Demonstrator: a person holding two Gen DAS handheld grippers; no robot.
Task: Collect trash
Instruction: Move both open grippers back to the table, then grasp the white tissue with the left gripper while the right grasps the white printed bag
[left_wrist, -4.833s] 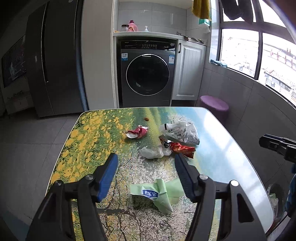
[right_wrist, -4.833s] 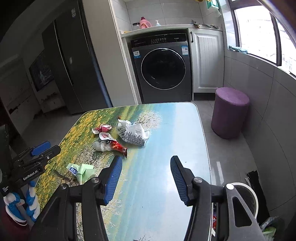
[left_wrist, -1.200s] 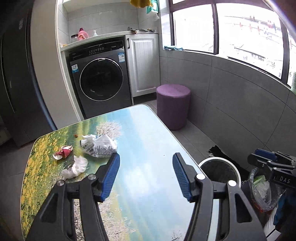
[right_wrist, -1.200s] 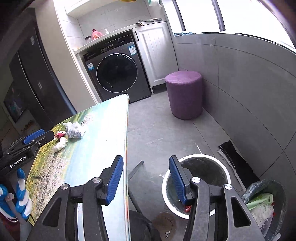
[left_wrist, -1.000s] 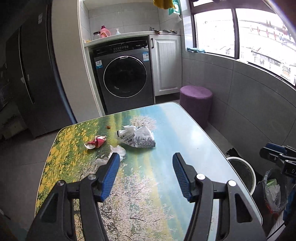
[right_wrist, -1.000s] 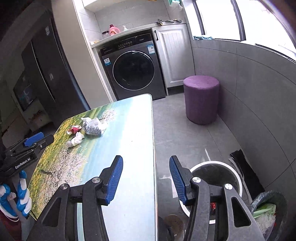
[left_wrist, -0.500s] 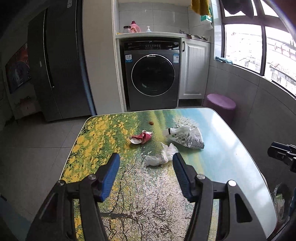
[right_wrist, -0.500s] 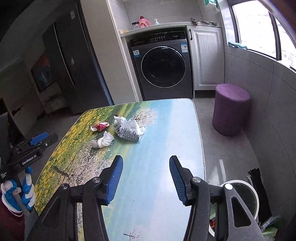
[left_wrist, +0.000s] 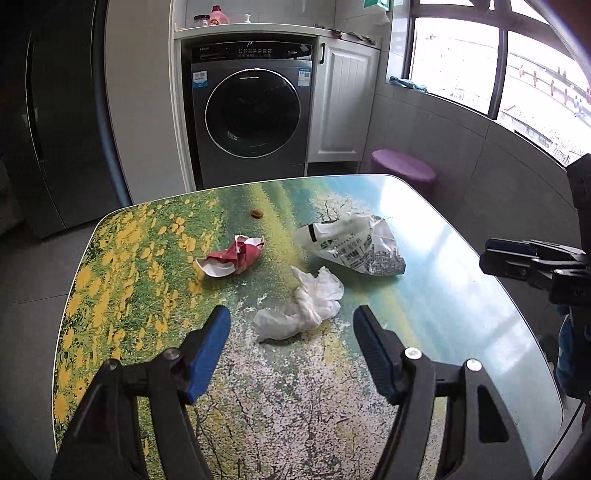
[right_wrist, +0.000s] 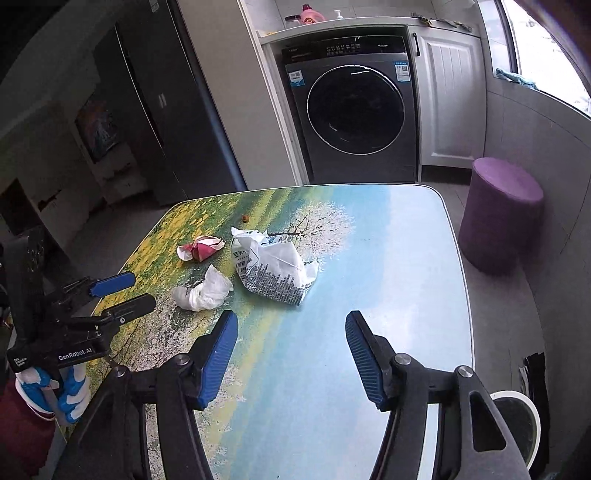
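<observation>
A crumpled white tissue (left_wrist: 301, 306) lies on the printed table (left_wrist: 280, 398), just ahead of my open, empty left gripper (left_wrist: 291, 325). Beyond it lie a red and white wrapper (left_wrist: 234, 254), a white printed plastic bag (left_wrist: 356, 247) and a small brown crumb (left_wrist: 255, 212). My right gripper (right_wrist: 291, 332) is open and empty over the table's right side, with the bag (right_wrist: 275, 269), tissue (right_wrist: 203, 290) and wrapper (right_wrist: 201, 249) ahead to its left. The left gripper also shows in the right wrist view (right_wrist: 118, 291), the right one at the left wrist view's right edge (left_wrist: 532, 260).
A white-rimmed bin (right_wrist: 517, 424) stands on the floor at the table's near right. A purple stool (right_wrist: 500, 214), a washing machine (right_wrist: 354, 107) and white cabinet (left_wrist: 341, 99) stand beyond the table's far edge. A dark fridge (left_wrist: 55, 110) stands at far left.
Both grippers have swung back from the bin side to face the table. The left gripper has moved closer to the tissue. The green wrapper and red snack packet seen earlier are gone from the table.
</observation>
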